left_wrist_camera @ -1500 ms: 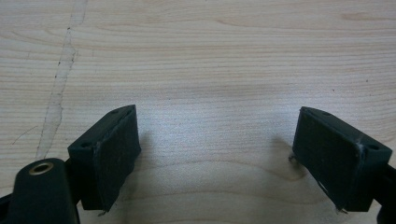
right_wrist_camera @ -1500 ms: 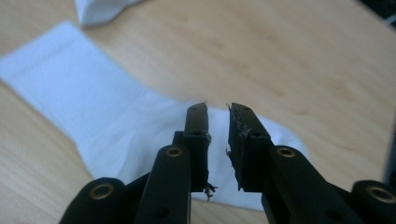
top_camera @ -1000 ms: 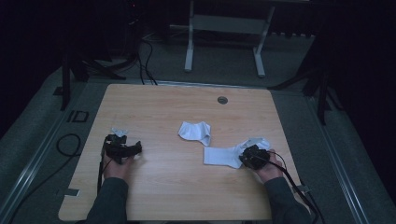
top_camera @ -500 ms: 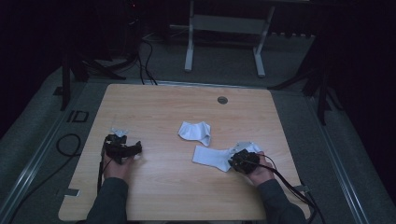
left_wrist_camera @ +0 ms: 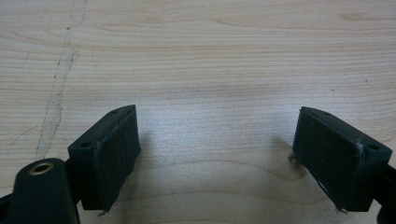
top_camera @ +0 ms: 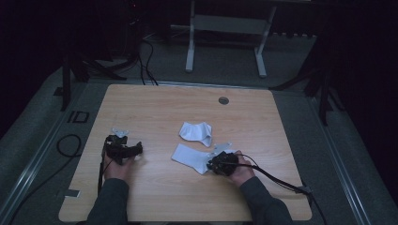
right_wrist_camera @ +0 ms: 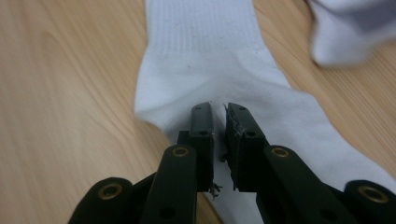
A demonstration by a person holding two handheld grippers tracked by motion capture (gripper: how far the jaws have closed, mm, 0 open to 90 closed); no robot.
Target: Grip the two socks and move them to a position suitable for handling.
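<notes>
Two white socks lie mid-table. Right gripper (right_wrist_camera: pixel 218 109), lower right in the high view, has just been closing and pinches the nearer sock (right_wrist_camera: pixel 219 70). Left gripper (left_wrist_camera: pixel 215 140), lower left, stands spread over the bare table (left_wrist_camera: pixel 210 56).

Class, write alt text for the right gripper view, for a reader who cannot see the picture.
The right gripper, its two black jaws nearly closed, pinches a fold of a flat white ribbed cotton sock lying on a light wooden table. A second white sock, blurred, shows at the top right corner.
</notes>
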